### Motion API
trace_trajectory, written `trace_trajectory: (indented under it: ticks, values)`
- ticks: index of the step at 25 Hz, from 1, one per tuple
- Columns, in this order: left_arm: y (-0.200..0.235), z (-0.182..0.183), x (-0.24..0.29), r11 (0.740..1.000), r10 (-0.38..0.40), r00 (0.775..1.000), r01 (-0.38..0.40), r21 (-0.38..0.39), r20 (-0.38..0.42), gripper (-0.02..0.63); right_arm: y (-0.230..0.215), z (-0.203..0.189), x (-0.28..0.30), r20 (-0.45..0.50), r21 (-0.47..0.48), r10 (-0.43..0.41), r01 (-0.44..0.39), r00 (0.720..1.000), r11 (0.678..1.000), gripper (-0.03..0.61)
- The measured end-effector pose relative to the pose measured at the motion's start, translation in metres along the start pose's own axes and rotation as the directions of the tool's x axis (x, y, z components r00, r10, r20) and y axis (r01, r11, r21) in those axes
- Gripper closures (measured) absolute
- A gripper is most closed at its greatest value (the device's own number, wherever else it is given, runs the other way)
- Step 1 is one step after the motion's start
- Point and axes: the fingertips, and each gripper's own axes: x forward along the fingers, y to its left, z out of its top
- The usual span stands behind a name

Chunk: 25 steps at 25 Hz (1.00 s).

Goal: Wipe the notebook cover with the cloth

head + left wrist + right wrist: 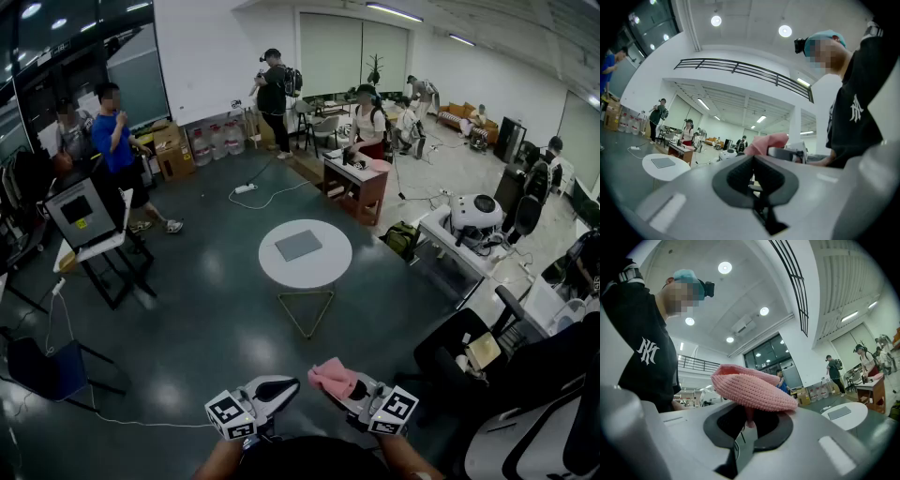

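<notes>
The round white desk (pixel 272 267) stands on a thin metal frame in the middle of the dark floor (pixel 202 319), and everything here is placed from it. The grey notebook (pixel 298 245) lies flat and closed at the desk's centre, alone on the top.

Well short of the desk, at the near edge of the head view, both tools are held side by side and tilted up. The left tool (pixel 289 383) has its jaws pressed together with nothing between them. The right tool (pixel 339 384) has its jaws clamped on the pink knitted cloth (pixel 333 377), whose folded bulk flops over the jaw tips. Only a stretch of floor lies between the tools and the desk.

Beyond the desk and to its right stands a wooden desk (pixel 354 186) with a person in a white top (pixel 367 120) behind it. Beyond the desk on the left, a white power strip (pixel 246 188) and its cable trail across the floor. Farther left, a person in a blue shirt (pixel 117 141) stands by cardboard boxes (pixel 173 150). Left of the desk is a black stand carrying a monitor (pixel 80 214), and nearer the tools a blue chair (pixel 52 370). Just right of the desk a green bag (pixel 401 237) sits on the floor beside a white workbench (pixel 441 234), with a black office chair (pixel 459 347) nearer the right tool
</notes>
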Motion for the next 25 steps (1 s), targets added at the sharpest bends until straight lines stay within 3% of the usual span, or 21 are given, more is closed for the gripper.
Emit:
trace_trajectory:
  ticks: [25]
  values:
    - [-0.012,-0.002,0.035,1.000,0.005,1.000,-0.005,-0.019,-0.020,0.611,-0.019,0.014,-0.039,0.021,0.000,-0.021,0.021,1.000,1.000,0.549]
